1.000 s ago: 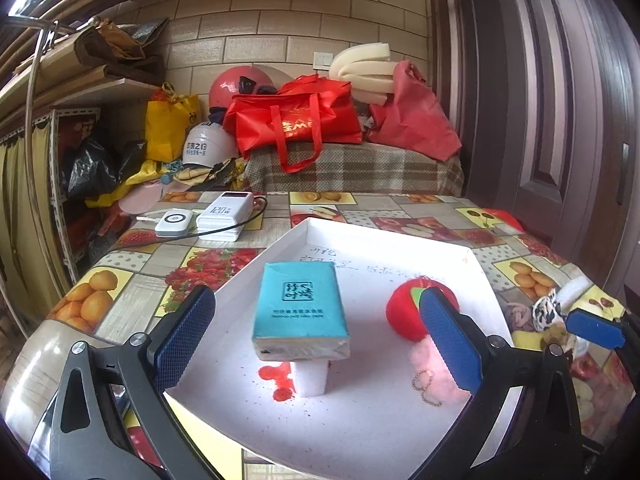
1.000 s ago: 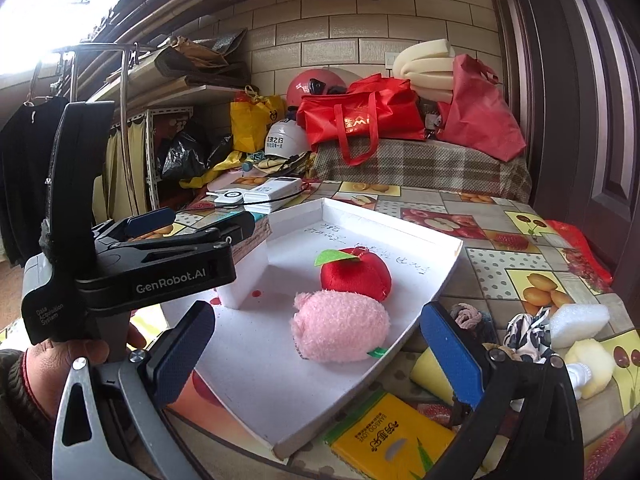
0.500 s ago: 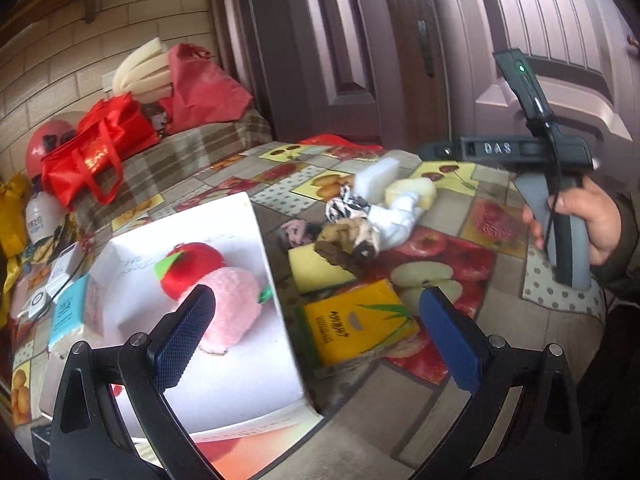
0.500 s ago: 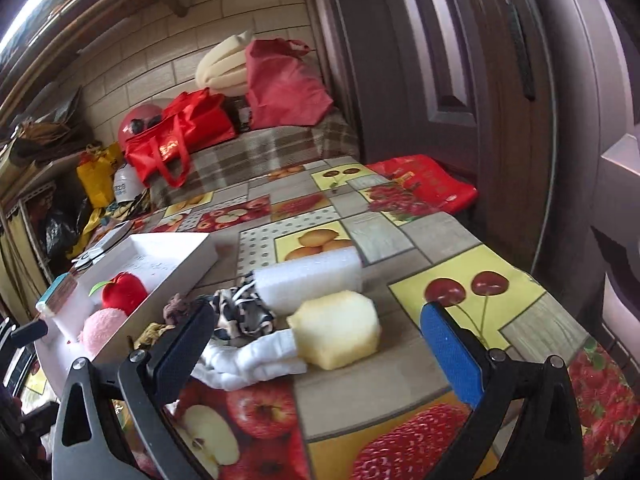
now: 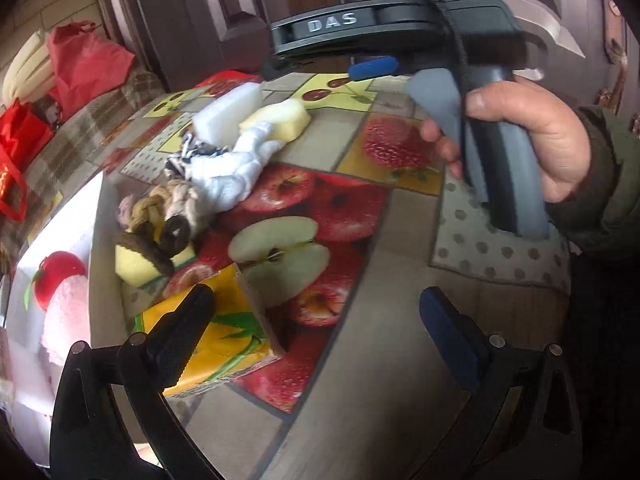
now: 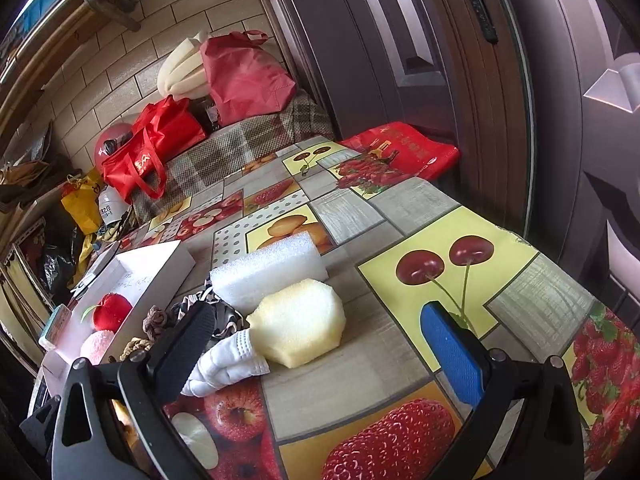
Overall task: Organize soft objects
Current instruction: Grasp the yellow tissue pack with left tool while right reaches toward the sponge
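A table [image 6: 400, 208] covered in a fruit-print oilcloth of cherries, strawberries and apples fills both views. Behind it stand a dark panelled door [image 6: 400, 60] and a pale brick wall [image 6: 168, 4], with red bags [image 6: 156, 140] piled on a checked cloth. The soft objects lie in a loose cluster near the middle: a white foam block [image 6: 268, 268] touching a yellow sponge [image 6: 300, 326], a white glove [image 6: 224, 360], braided cords [image 5: 160, 216] and a yellow tissue pack [image 5: 216, 340]. Beside them a white tray [image 6: 156, 260] holds a red plush apple [image 6: 112, 312] and a pink plush [image 6: 96, 346]. The left hand-held gripper [image 5: 316, 332] hangs over the tissue pack and oilcloth, fingers spread and empty. The right hand-held gripper [image 6: 320, 340] is likewise spread wide, empty, just in front of the sponge
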